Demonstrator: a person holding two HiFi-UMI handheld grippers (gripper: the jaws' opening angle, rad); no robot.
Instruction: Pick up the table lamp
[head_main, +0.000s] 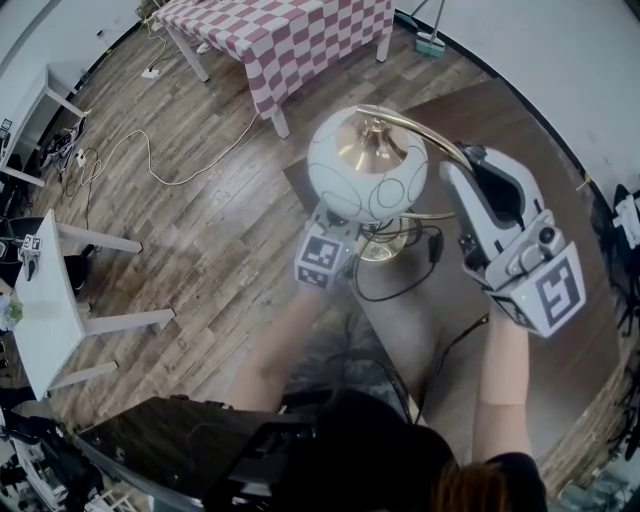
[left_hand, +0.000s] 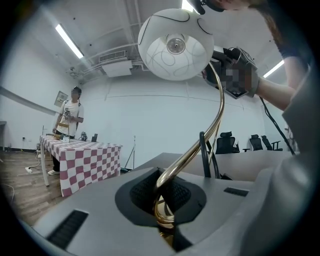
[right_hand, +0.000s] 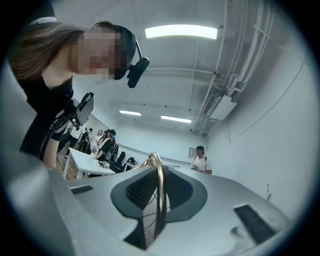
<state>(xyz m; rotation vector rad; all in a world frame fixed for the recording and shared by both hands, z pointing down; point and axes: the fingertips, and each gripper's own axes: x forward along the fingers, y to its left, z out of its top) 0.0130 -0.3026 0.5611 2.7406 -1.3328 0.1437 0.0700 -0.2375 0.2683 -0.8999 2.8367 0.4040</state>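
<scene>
The table lamp has a white globe shade (head_main: 365, 165) with thin looped lines and a curved brass arm (head_main: 425, 130). Its brass base (head_main: 382, 247) shows just over the brown table (head_main: 560, 180); whether it rests there I cannot tell. My left gripper (head_main: 350, 232) sits under the shade, mostly hidden by it, and is shut on the lower brass stem (left_hand: 162, 197). My right gripper (head_main: 460, 170) reaches in from the right, shut on the thin upper arm (right_hand: 159, 195). In the left gripper view the shade (left_hand: 175, 45) hangs overhead with its bulb showing.
A black cord (head_main: 400, 285) loops from the lamp base across the table. A checkered-cloth table (head_main: 290, 35) stands beyond, white tables (head_main: 45, 300) at the left, a white cable (head_main: 150, 160) on the wood floor. People stand about the room (left_hand: 70, 117) (right_hand: 200, 160).
</scene>
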